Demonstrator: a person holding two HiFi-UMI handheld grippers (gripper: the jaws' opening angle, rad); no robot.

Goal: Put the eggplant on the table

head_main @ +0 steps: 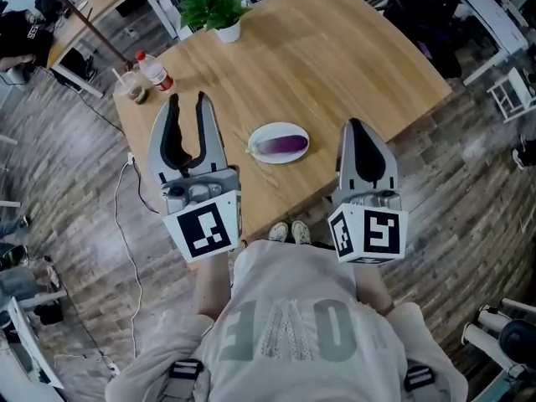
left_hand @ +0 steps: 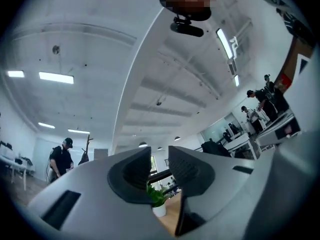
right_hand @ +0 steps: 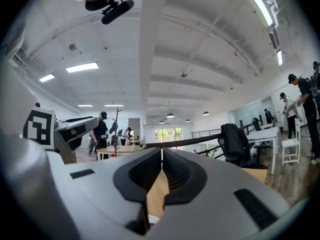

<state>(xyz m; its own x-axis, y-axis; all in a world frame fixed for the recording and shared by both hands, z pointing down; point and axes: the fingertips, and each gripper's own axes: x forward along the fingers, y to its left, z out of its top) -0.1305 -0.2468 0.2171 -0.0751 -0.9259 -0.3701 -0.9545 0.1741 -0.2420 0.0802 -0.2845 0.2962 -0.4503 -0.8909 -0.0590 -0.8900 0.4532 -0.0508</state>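
Observation:
A purple eggplant [head_main: 281, 146] lies on a small white plate [head_main: 256, 134] near the front edge of the wooden table [head_main: 335, 65]. My left gripper [head_main: 187, 99] is held up to the left of the plate. Its jaws stand apart with nothing between them, and in the left gripper view [left_hand: 160, 156] only a potted plant shows through the gap. My right gripper [head_main: 355, 124] hovers to the right of the plate. Its jaws are shut with the tips meeting and nothing held, as the right gripper view [right_hand: 161, 151] confirms. Neither gripper touches the eggplant.
A potted plant [head_main: 216, 11] stands at the table's far side. A bottle with a red cap [head_main: 155, 71] and a cup [head_main: 130, 85] sit at the left corner. A cable [head_main: 126, 249] trails on the floor to the left. Office chairs and desks surround the table.

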